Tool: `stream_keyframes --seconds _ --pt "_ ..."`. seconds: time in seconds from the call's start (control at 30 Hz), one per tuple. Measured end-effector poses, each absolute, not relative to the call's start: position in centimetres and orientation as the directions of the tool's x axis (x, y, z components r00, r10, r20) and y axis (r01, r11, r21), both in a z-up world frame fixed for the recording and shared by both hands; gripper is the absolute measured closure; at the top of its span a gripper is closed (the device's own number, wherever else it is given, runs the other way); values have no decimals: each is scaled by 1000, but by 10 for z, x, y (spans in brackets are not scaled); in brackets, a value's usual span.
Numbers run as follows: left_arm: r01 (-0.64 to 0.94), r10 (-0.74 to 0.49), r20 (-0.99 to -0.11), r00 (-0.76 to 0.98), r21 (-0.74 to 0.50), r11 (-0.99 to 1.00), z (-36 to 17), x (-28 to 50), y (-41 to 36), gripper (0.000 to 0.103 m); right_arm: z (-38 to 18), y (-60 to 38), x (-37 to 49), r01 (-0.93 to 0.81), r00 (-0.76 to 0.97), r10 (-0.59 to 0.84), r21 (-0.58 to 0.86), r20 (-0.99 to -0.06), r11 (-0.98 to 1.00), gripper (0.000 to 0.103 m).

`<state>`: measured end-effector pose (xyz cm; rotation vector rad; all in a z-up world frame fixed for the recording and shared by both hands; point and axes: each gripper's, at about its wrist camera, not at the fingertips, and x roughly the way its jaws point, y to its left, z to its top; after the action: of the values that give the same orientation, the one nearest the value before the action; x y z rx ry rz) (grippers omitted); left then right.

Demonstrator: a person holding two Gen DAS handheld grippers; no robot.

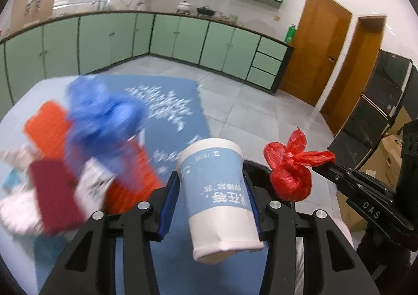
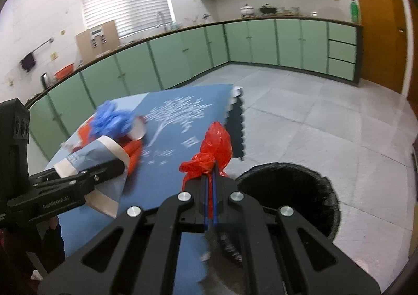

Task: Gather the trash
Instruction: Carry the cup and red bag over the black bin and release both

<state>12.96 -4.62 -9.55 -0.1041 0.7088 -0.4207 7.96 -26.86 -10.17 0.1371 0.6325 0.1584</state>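
My left gripper (image 1: 213, 185) is shut on a blue-and-white paper cup (image 1: 216, 190), held mouth forward above the table's right edge; the cup also shows in the right wrist view (image 2: 91, 161). My right gripper (image 2: 211, 177) is shut on a knotted red plastic bag (image 2: 214, 148), which also shows in the left wrist view (image 1: 290, 169), held beside the cup. A black-lined trash bin (image 2: 290, 198) stands on the floor just right of the table, below both grippers. A crumpled blue plastic bag (image 1: 102, 122) and red and orange packets (image 1: 47, 127) lie on the table.
The table carries a blue mat with white print (image 1: 167, 104). Green cabinets (image 1: 183, 36) line the walls. Wooden doors (image 1: 313, 49) stand at the right. Black shelving and cardboard boxes (image 1: 389, 148) are at the far right. The floor is grey tile (image 2: 313, 117).
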Motion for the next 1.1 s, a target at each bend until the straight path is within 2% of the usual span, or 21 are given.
stream_keyframes --seconds 0.37,0.57,0.67,0.73,0.77,0.87,1.0,1.1 --pt "437 -462 -626 628 -207 875 -114 190 -150 57 -129 -350 114 53 791 51 152 -609 987 102" --pt "459 -478 -679 557 -227 859 -148 217 -191 57 -161 -379 140 95 754 31 156 -656 983 101" --pt "470 -477 -711 517 -230 852 -160 229 -206 54 -180 -389 155 121 722 20 155 -692 981 96" --pt "471 -483 -724 493 -245 848 -166 235 -212 35 -189 -394 157 136 709 20 164 -705 977 83" --pt "470 -486 -722 492 -249 847 -166 235 -213 33 -193 -397 157 152 704 12 167 -710 974 73" --pt "481 -495 -714 495 -249 840 -163 236 -215 31 -198 -399 153 169 700 2 168 -714 971 69" --pt "466 -495 -692 526 -252 848 -149 229 -203 31 -193 -398 148 184 710 -16 163 -704 969 48" --pt "449 -475 -663 578 -227 864 -131 220 -189 30 -181 -387 142 172 732 -23 152 -681 973 36"
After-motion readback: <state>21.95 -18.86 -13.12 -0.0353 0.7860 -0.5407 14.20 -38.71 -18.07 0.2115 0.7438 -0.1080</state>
